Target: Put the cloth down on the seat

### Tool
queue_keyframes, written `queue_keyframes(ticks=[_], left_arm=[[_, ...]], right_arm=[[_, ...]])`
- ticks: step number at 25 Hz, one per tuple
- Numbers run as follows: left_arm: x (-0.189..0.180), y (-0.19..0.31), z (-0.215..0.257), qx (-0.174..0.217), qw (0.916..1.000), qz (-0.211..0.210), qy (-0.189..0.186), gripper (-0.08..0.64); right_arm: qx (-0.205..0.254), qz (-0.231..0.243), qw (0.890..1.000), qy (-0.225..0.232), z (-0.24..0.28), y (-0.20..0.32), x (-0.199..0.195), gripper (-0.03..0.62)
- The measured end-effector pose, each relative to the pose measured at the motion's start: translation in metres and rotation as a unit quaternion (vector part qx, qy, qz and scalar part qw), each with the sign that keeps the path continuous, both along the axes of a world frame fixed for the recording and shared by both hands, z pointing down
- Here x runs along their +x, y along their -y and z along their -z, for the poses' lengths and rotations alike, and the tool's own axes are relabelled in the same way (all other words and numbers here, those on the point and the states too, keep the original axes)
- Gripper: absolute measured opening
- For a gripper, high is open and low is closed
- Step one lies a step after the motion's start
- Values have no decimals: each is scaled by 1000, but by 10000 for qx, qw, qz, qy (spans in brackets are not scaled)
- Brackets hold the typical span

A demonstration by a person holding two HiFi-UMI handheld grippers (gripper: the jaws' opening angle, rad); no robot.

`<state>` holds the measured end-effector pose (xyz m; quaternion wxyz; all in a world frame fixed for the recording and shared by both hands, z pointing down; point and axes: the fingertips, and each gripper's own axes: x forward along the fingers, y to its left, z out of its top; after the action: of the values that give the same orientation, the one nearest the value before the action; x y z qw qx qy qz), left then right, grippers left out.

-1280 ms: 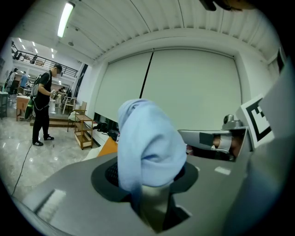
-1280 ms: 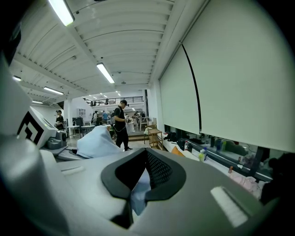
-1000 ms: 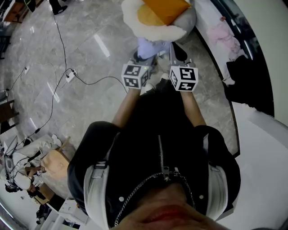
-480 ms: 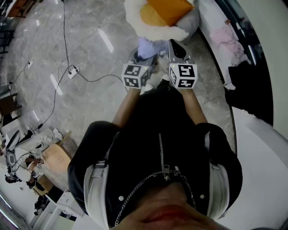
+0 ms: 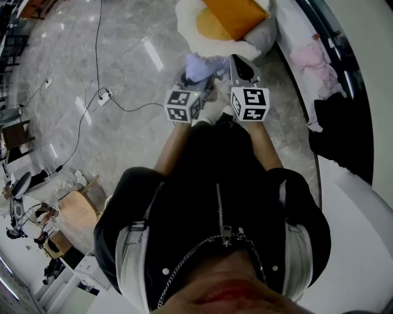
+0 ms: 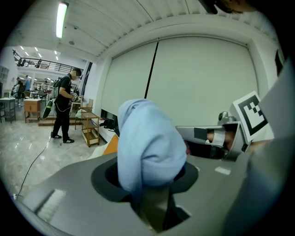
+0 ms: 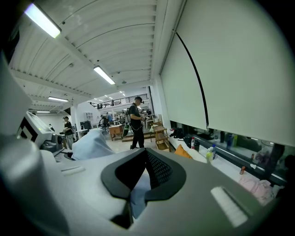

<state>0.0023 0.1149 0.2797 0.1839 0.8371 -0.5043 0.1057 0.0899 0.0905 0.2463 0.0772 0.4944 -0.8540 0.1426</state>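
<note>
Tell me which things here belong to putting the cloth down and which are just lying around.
Job: light blue cloth, held in both grippers' jaws; left gripper; right gripper; fried-egg seat.
Lying about: power strip, pink cloth, cardboard box, orange cushion.

Black zip jacket, grey grippers with marker cubes

The jacket [image 5: 202, 178] is black, with a silver zip [image 5: 219, 211] down the front, a metal chain [image 5: 187, 260] at the collar and pale grey shoulder panels [image 5: 130, 257] with small studs. The left gripper [image 6: 154, 193] and right gripper [image 7: 138, 184] have smooth grey shells with black-rimmed openings. Each carries a white cube [image 5: 250, 103] printed with black squares.
</note>
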Motion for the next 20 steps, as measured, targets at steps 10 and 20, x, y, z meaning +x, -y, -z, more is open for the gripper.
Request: queue_keyframes(ticks=[10,20], left_arm=[[9,10,-2,-93,9998,130,148,173],[13,16,-16,-235,9995,67,194,173]], right_arm=[[-63,35,9998,192,-2,14,18,3],[-153,-66,9998,147,-15,20,26,3]])
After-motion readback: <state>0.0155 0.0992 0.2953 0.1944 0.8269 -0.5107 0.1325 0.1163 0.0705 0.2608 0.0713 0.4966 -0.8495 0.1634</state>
